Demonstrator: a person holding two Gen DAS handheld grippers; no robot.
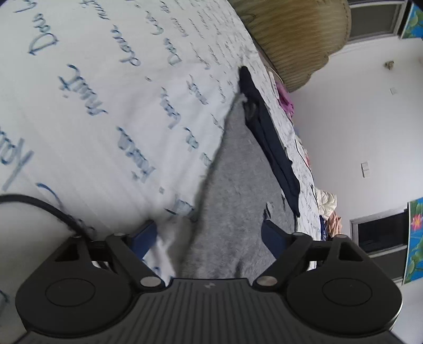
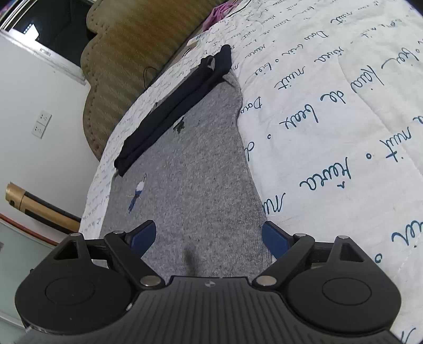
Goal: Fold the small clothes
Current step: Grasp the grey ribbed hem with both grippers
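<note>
Lying flat on the bedspread [image 2: 330, 111], grey garment [image 2: 190, 164], seemingly unheld by wide-spread grippers.

bed: white quilt [image 2: 330, 137], blue script
headboard [image 2: 137, 60]: tan, striped
wall: sockets [image 2: 41, 124]
far edge: pink cloth [image 2: 216, 13]

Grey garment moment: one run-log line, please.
grey garment flat on bedspread | dark garment beside | left gripper open | right gripper open

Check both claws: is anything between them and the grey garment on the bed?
Nothing visible blocks either. The grey knit garment lies flat on the white script-printed quilt, directly under the open right claw and left claw. The folded dark navy garment lies along its far edge.
</note>
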